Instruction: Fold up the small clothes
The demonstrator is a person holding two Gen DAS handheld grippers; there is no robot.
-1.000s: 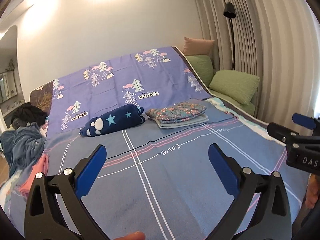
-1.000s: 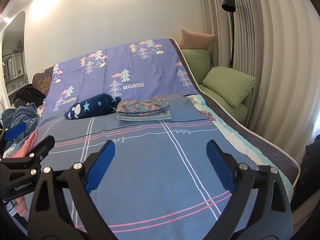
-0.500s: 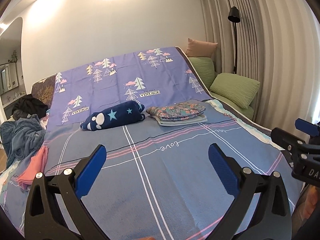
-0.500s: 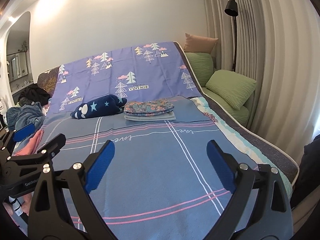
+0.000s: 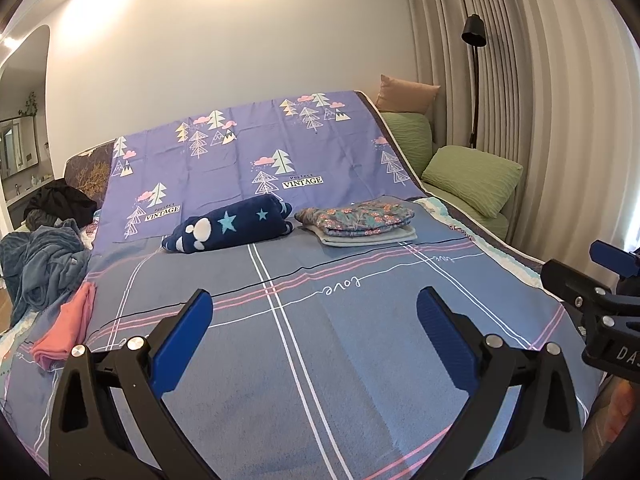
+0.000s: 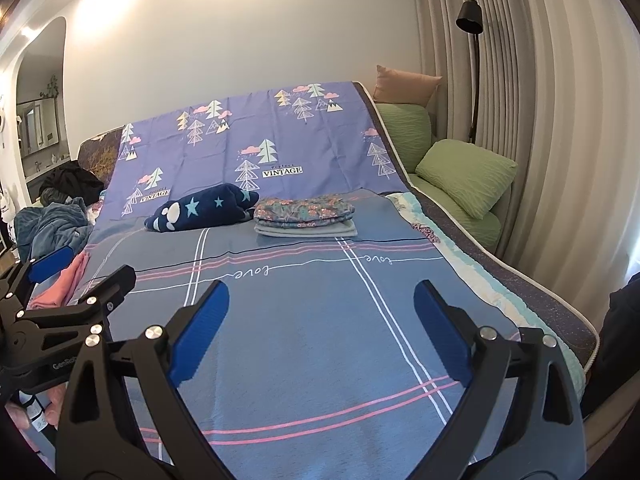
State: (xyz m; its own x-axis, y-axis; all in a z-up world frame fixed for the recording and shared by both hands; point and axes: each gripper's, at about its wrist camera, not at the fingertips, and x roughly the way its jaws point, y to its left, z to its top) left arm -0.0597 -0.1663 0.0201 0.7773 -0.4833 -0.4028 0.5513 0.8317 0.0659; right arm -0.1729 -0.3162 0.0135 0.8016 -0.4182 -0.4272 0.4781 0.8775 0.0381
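Observation:
A folded stack topped by a floral garment (image 5: 358, 220) (image 6: 305, 216) lies far back on the blue bed sheet (image 5: 320, 360) (image 6: 320, 340). A rolled navy star-print garment (image 5: 230, 230) (image 6: 202, 213) lies left of it. A pink garment (image 5: 66, 326) (image 6: 60, 286) lies at the bed's left edge beside a heap of blue clothes (image 5: 38, 268) (image 6: 48, 228). My left gripper (image 5: 314, 332) is open and empty above the near sheet. My right gripper (image 6: 320, 328) is open and empty too, to its right.
Green pillows (image 5: 472, 178) (image 6: 464, 174) and a peach pillow (image 5: 406, 94) lie along the bed's right side by the curtains. A black floor lamp (image 5: 474, 36) stands behind them. A dark clothes pile (image 5: 60, 204) sits far left. The bed's right edge (image 6: 560, 300) drops off.
Both grippers have drawn back and risen a little, so the bed looks farther away. Both stay open and empty. The clothes have not moved.

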